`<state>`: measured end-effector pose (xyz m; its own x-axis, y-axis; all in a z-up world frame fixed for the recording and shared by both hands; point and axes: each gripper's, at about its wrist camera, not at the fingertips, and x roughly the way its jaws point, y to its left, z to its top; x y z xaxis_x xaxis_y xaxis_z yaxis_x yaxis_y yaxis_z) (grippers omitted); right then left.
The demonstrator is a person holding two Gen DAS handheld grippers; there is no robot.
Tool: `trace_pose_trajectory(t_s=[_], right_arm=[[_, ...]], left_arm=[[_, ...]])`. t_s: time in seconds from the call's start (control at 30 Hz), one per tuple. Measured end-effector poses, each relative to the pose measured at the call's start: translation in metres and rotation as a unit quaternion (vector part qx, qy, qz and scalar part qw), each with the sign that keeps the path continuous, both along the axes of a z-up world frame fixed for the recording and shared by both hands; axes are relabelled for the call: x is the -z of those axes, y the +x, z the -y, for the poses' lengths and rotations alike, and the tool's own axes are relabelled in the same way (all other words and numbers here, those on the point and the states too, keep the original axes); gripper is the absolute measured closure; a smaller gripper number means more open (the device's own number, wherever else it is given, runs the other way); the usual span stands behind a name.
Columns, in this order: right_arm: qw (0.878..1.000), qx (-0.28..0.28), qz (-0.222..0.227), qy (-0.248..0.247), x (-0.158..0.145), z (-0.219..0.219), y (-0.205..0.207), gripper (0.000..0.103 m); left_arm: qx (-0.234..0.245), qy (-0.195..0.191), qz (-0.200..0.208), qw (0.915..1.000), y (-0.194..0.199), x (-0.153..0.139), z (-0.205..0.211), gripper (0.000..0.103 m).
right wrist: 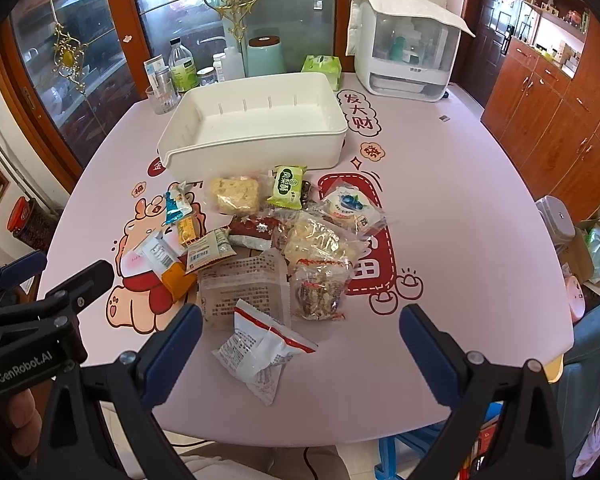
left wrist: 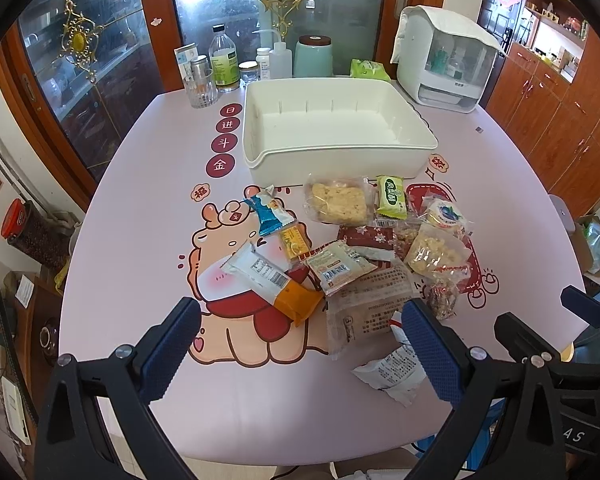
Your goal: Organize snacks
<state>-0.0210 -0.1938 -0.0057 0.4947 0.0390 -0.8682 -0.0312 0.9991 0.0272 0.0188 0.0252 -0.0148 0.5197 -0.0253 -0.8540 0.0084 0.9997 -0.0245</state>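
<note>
1. The left gripper hovers over the near edge of the pink table with its blue-padded fingers spread wide and nothing between them.
2. The right gripper is spread just as wide and holds nothing; a white packet with a red stripe lies on the table between its fingers, untouched.
3. The snack pile lies in the middle of the table, just in front of the white bin, which holds no snacks.
4. The left wrist view shows the printed characters left of the bin and the orange-ended wrapper close ahead; the white packet is partly hidden there behind the right-hand finger.
5. The right wrist view shows the whole white packet, the printed characters right of the bin, and the clear bag of nuts in full.
6. Each view catches the other gripper at its edge; the right wrist view also shows part of the person's left hand under it.
7. Both views show the green packet near the bin's front wall, with bottles and a white appliance behind.
</note>
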Motion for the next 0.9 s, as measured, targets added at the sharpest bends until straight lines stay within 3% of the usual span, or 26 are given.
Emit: trace_pose_trajectory(t_s=[0.73, 0.9], right_arm=[[1.000, 0.017, -0.005, -0.008, 0.000, -0.003, -0.003, 0.007], [0.999, 0.025, -0.019, 0.003, 0.007, -0.003, -0.007, 0.007]], left_arm=[[0.029, -0.004, 0.005, 0.9996, 0.015, -0.003, 0.003, 0.003], [0.033, -0.026, 0.022, 0.9989, 0.013, -0.008, -0.012, 0.003]])
